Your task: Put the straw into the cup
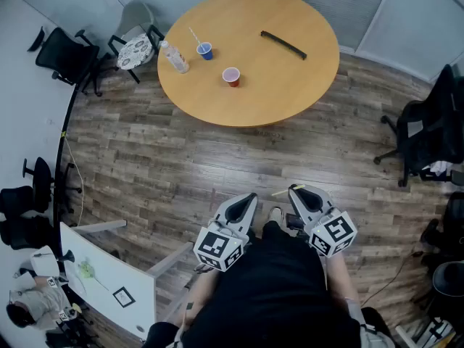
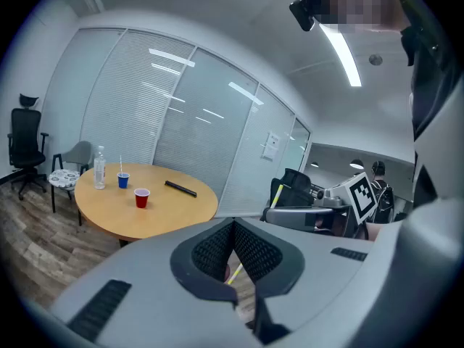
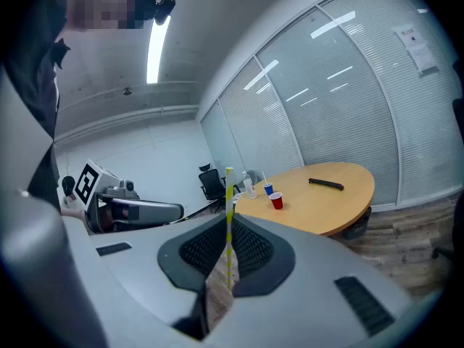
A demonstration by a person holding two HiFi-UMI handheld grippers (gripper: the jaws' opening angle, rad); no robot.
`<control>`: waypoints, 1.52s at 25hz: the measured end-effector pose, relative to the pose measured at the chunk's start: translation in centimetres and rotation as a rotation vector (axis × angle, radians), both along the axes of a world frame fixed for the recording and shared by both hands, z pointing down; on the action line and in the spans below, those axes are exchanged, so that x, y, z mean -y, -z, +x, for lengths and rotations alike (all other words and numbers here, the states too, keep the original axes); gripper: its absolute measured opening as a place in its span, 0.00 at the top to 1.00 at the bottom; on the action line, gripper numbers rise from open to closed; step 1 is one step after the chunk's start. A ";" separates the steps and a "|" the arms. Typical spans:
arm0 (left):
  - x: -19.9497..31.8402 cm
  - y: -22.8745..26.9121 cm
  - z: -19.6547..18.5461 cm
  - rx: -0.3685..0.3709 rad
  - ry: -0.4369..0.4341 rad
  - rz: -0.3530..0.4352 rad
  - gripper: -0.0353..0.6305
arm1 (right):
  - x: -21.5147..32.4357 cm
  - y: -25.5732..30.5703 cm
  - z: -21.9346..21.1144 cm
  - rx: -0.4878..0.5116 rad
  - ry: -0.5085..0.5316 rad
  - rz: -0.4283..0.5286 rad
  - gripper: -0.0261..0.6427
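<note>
Right gripper pinched on the yellow straw, which stands upright. Left gripper closed, empty. Red cup on table, well apart. We judge the straw light, crushable and slippery: a gentle hold at mid-shaft suits.

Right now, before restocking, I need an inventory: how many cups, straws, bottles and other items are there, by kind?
Cups: 2, blue cup, red cup
Straws: 2, white straw in the blue cup, yellow straw in the right gripper
Bottle: 1
Black bar: 1
Total: 6
</note>
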State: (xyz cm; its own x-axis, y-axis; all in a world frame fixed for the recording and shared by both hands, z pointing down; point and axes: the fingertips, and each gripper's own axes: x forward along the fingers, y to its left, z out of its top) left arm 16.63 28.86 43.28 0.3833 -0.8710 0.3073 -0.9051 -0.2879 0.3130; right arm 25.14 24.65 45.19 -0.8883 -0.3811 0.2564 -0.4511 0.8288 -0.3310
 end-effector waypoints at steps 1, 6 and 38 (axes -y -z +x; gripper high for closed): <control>-0.2 -0.4 -0.1 0.012 -0.004 -0.011 0.93 | -0.2 -0.2 -0.3 0.000 0.000 -0.008 0.91; -0.8 -0.7 -0.2 0.012 -0.002 -0.032 0.93 | -1.3 -0.7 -0.7 0.000 0.014 -0.042 0.91; 5.3 -0.4 -15.7 0.096 -0.137 0.056 0.93 | 4.4 1.2 -17.5 -0.075 -0.017 0.002 0.91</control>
State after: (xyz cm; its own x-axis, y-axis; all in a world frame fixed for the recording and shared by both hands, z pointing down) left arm 0.93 23.54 43.63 0.4705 -0.8298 0.3002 -0.8813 -0.4248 0.2070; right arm 7.65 20.23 43.97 -0.8602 -0.3962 0.3209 -0.4882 0.8216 -0.2944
